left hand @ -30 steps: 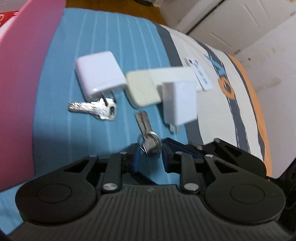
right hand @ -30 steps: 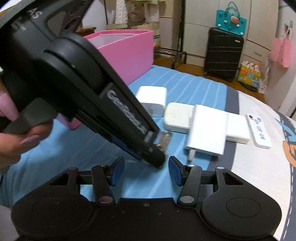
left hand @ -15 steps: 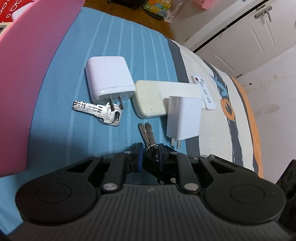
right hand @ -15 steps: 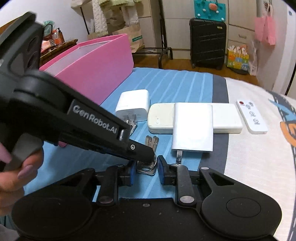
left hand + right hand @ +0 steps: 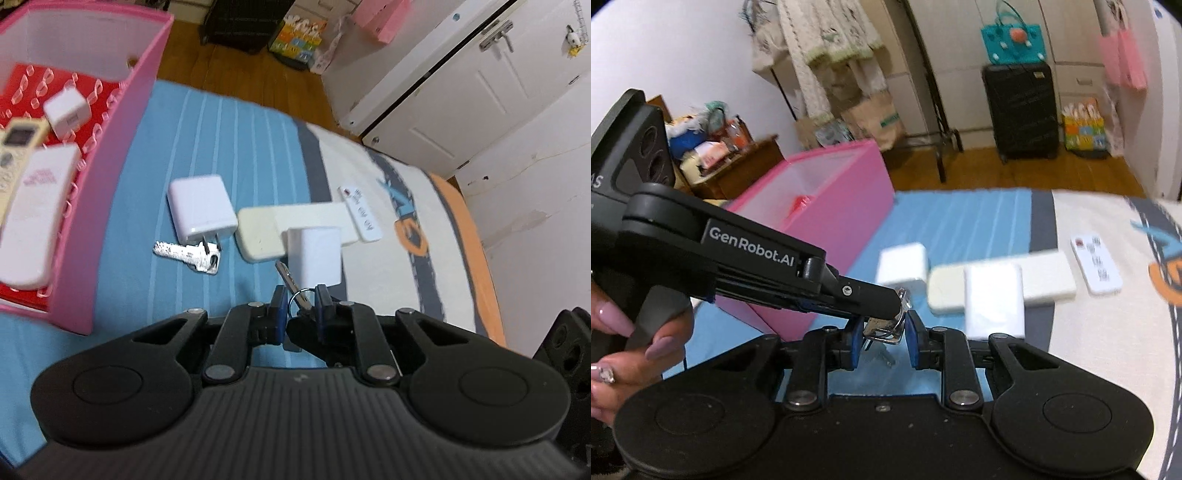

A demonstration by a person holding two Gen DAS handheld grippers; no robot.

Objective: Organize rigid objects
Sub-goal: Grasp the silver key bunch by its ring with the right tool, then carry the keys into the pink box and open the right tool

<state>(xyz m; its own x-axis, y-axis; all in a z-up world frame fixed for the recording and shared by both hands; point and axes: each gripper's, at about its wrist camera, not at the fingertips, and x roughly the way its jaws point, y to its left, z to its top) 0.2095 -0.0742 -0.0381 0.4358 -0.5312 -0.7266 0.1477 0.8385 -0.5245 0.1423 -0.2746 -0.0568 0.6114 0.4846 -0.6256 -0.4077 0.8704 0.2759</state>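
- Left wrist view: the left gripper (image 5: 300,308) is pinching the key bunch (image 5: 291,286) at its ring, with one key blade pointing away toward 11 o'clock; the bunch is hanging clear of the striped blue bedcover (image 5: 236,147).
- The pink box (image 5: 122,155) is lying at about 10 o'clock from this gripper, already holding a remote (image 5: 11,155), a small white cube charger (image 5: 66,110) and a flat white device (image 5: 33,206). Judged from the task, the box is the goal, so the coming move is turning on a carry up and to the left over its near wall.
- Right wrist view: the right gripper (image 5: 882,338) is closing its blue pads on the same key bunch (image 5: 886,328), while the left gripper's finger (image 5: 864,295) is reaching in from 9 o'clock and touching the ring. Both sets of jaws are nearly closed, each gripping the keys; the left gripper is standing nearer the box (image 5: 827,206), which lies at 11 o'clock here.
- Left on the bedcover: a single key (image 5: 188,253) at 10 o'clock, touching the prongs of a white charger (image 5: 201,206); a cream power bank (image 5: 291,225) at 12 o'clock with a second white charger (image 5: 314,254) lying on it; a slim white remote (image 5: 364,214) at 1 o'clock.
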